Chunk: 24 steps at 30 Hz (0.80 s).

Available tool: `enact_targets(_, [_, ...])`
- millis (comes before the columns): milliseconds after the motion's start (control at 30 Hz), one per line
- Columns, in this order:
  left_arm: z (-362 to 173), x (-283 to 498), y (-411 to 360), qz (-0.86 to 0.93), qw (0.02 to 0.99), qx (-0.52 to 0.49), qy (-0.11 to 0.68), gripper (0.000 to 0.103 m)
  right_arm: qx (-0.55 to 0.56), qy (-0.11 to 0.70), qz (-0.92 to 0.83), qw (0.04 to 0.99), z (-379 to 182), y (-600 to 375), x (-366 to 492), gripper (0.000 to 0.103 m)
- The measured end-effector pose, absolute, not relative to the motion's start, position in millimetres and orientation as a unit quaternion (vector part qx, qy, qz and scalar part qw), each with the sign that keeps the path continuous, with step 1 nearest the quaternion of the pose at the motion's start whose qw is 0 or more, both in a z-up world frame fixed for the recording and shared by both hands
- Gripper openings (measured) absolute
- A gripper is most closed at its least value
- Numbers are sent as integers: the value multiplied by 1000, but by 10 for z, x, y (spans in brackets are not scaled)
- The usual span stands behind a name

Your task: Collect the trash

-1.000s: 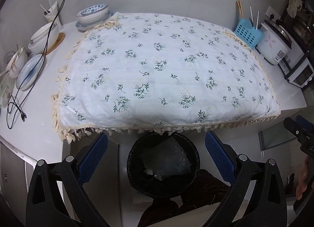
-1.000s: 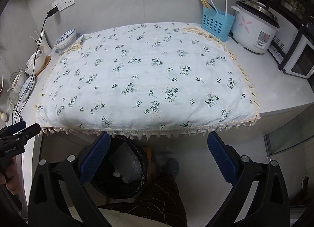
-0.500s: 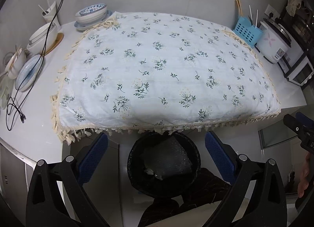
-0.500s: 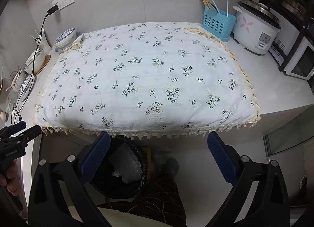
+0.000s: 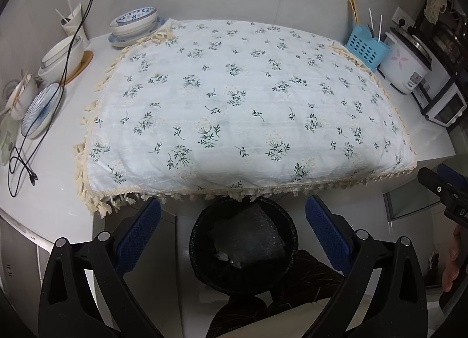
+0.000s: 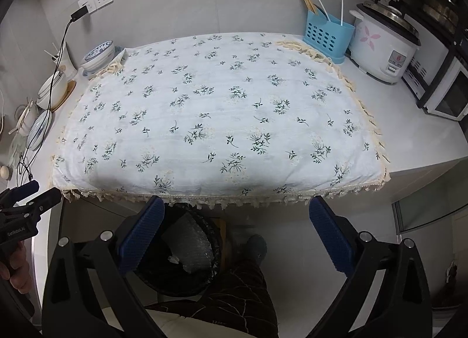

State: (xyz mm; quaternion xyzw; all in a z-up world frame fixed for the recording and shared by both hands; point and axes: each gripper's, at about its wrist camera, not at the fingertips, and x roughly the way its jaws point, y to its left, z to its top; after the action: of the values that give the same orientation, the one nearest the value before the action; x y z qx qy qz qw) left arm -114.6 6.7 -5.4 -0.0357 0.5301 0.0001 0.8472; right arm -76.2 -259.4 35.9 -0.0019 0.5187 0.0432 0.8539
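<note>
Nothing moved; bubble wrap [image 5: 248,235] flat in bin [image 5: 199,262].

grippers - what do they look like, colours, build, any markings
Both alike: the left gripper and right gripper have black plastic frames with triangular cut-outs and silver pivot bolts. Each finger ends in a blue pad with a fine grid texture. White lettering marks the left gripper's body, too small to read. No cables show.
</note>
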Motion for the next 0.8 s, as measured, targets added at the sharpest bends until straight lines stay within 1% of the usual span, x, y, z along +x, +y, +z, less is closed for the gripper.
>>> enact_targets(800, [-17, -1146, 59, 3, 850, -30, 527, 97, 4, 523, 41, 852, 331, -2660, -783, 95])
